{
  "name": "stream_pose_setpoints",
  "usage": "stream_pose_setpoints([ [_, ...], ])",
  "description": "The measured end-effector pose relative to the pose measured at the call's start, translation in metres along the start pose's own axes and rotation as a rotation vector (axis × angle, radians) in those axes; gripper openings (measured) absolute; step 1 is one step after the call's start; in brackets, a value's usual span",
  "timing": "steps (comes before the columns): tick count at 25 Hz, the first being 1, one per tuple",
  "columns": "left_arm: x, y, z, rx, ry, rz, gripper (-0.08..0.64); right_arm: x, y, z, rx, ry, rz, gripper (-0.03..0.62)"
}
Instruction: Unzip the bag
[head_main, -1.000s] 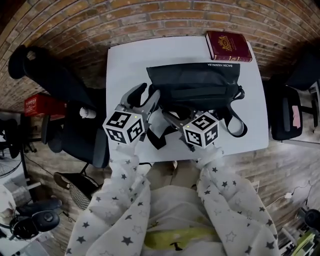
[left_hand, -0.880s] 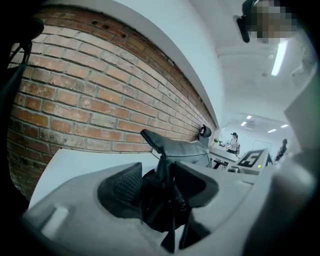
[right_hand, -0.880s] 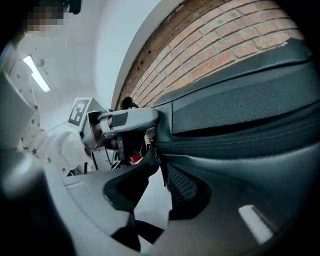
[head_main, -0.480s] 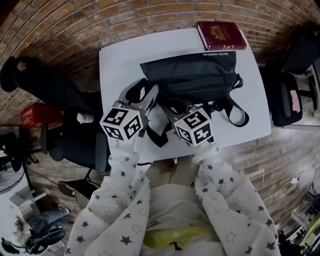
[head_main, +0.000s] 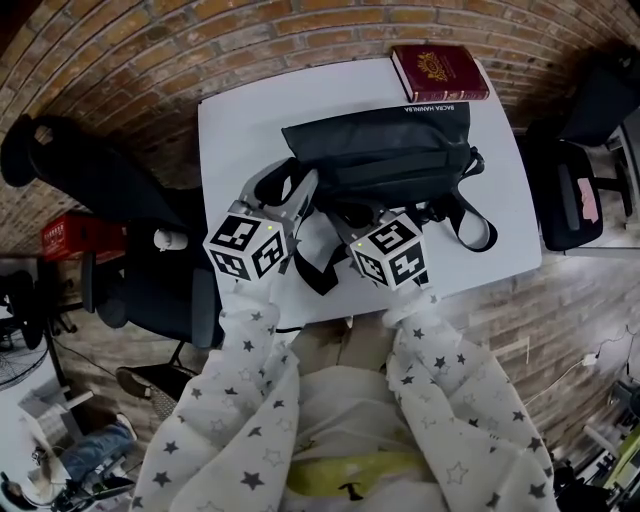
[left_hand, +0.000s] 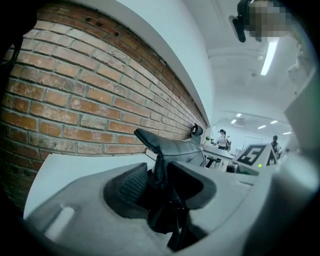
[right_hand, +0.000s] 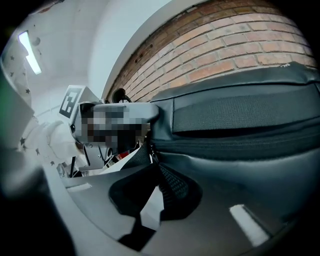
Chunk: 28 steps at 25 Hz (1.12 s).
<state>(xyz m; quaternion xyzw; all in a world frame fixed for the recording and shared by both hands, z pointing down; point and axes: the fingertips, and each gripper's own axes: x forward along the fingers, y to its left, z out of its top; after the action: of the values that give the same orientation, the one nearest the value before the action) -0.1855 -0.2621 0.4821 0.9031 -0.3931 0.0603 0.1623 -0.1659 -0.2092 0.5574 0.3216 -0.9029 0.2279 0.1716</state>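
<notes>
The bag (head_main: 385, 150), black and soft, lies across the white table (head_main: 240, 120), nearer its far edge. At the bag's left end the left gripper (left_hand: 157, 172) has just been closing its jaws and pinches a fold of the black fabric between its pads. Just to its right, the right gripper (right_hand: 152, 165) has just drawn its jaws almost together, their tips nipping the zip pull (right_hand: 150, 148) at the end of the closed zip, while a red book (head_main: 440, 72) lies at the table's far right corner, just beside the bag.

Left gripper (left_hand: 157, 167), right gripper (right_hand: 154, 159): fingers (left_hand: 125, 187) freshly closing, bag (head_main: 380, 150) between.
</notes>
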Motion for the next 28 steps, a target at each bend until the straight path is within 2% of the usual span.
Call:
stream_pose_setpoints([
  [2,0.001,-0.003,0.0,0.025,0.004,-0.006,0.107,-0.002,-0.002,0.0,-0.005,0.003,-0.017,0.02],
  [9,0.001,-0.002,-0.004,0.028,0.001,0.022,0.103,-0.01,-0.01,0.001,-0.027,0.021,-0.039,0.018],
  [14,0.0,-0.002,-0.003,0.027,-0.002,0.05,0.101,-0.013,-0.012,0.003,-0.084,0.037,-0.057,0.018],
  [28,0.0,-0.001,-0.002,0.011,-0.001,0.169,0.101,-0.027,-0.03,0.005,-0.12,0.076,-0.038,0.018],
])
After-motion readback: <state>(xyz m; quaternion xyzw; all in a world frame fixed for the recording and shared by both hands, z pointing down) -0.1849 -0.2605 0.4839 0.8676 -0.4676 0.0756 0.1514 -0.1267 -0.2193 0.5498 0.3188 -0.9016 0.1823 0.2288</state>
